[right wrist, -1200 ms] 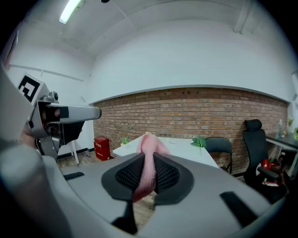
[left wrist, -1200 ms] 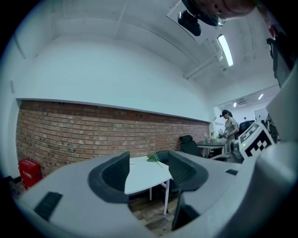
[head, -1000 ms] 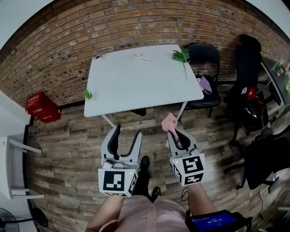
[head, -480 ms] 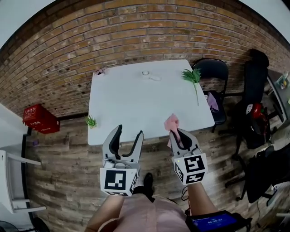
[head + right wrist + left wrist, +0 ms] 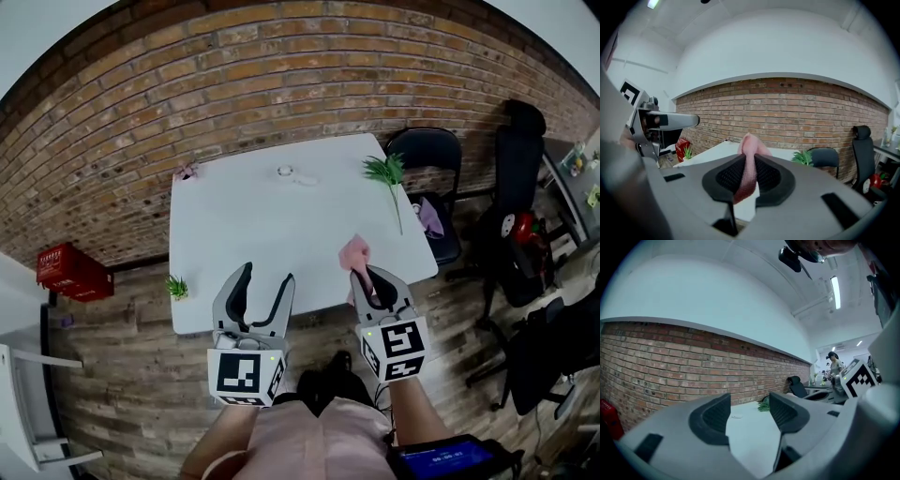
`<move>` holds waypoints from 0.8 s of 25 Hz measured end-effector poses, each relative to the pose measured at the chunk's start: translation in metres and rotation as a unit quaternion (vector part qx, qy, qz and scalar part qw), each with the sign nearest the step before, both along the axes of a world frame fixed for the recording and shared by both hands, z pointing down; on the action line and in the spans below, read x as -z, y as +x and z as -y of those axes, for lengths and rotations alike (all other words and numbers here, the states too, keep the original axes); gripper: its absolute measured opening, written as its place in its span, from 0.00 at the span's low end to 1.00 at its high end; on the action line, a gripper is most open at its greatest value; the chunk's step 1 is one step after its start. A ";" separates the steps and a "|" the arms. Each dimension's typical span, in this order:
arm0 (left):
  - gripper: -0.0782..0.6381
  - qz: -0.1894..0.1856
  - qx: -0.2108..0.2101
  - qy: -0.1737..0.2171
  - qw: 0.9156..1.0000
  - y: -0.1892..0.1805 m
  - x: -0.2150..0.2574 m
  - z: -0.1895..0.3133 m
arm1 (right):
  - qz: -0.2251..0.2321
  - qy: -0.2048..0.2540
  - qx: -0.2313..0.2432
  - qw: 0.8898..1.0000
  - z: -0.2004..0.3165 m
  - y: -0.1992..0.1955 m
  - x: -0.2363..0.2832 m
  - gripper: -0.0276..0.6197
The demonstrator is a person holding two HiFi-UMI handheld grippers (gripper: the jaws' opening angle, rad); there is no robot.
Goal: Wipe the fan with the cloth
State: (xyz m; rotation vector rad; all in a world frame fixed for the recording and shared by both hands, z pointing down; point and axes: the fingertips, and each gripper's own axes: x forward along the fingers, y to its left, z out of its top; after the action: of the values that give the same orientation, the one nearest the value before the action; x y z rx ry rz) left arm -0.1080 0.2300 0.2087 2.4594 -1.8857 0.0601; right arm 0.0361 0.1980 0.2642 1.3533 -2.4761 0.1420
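No fan shows in any present view. My right gripper (image 5: 368, 274) is shut on a pink cloth (image 5: 354, 251), whose bunched top sticks up above the jaws over the front right part of the white table (image 5: 272, 220). In the right gripper view the cloth (image 5: 749, 157) hangs pinched between the dark pads of that gripper (image 5: 749, 177). My left gripper (image 5: 267, 275) stands open and holds nothing, over the table's front edge. Only the table top shows between its jaws in the left gripper view (image 5: 747, 413).
On the table lie a green sprig (image 5: 386, 170), a small clear item (image 5: 287, 172), a pink thing (image 5: 187, 171) and a little plant (image 5: 175, 286) at the front left corner. A black folding chair (image 5: 427, 150) stands right, office chairs (image 5: 521, 178) beyond, a red crate (image 5: 64, 272) left.
The person has stepped up to the table, which now lies under both grippers. A fan at the lower left a second ago has left the view. Neither gripper's jaws changed.
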 end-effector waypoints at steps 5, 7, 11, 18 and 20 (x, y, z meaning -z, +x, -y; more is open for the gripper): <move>0.47 0.011 -0.009 -0.022 1.000 0.017 -0.016 0.025 | 0.008 -0.016 -0.004 1.000 0.026 0.014 -0.014 0.12; 0.47 0.013 -0.005 -0.031 0.999 0.021 -0.023 0.044 | 0.011 -0.024 -0.001 1.000 0.046 0.018 -0.022 0.12; 0.47 0.017 0.008 -0.044 0.999 0.028 -0.036 0.093 | 0.012 -0.041 0.014 0.999 0.096 0.022 -0.042 0.12; 0.47 0.032 0.055 -0.065 0.996 0.029 -0.046 0.166 | 0.020 -0.067 0.066 0.995 0.188 0.019 -0.063 0.12; 0.47 0.034 0.070 -0.066 0.995 0.028 -0.042 0.186 | 0.021 -0.067 0.079 0.994 0.214 0.016 -0.060 0.12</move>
State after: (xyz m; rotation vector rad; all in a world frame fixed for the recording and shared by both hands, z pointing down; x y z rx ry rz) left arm -0.0805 0.0439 0.2504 2.2629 -2.0053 0.2590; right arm 0.0525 -0.0161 0.3246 1.1058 -2.5457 0.2967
